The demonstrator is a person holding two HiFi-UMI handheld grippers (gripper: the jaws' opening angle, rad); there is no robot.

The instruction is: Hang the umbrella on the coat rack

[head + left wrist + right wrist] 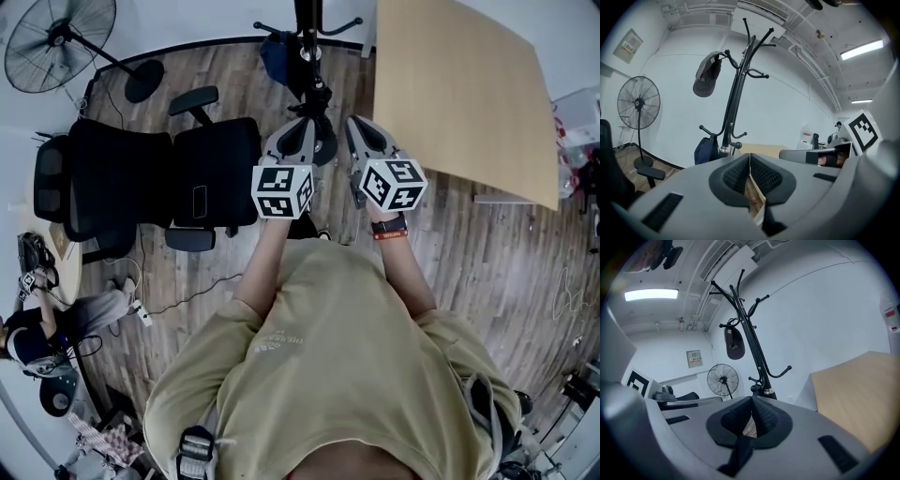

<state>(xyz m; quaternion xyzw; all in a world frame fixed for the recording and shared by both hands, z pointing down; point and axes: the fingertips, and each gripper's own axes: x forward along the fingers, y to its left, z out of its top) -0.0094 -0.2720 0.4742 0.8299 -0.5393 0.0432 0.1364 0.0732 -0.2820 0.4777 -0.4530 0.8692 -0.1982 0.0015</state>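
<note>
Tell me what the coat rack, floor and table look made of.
Coat rack: likely metal, painted black; thin curved hooks, a shiny collar. Floor: wood or wood-look planks, grain and seams showing. Table: pale wood-look board, smooth and matte; possibly laminate.

Black coat rack [736, 93]: upright on floor by wall, curved hooks. Dark blue bundle [704, 150] on a low hook, possibly the umbrella, can't confirm.
</note>
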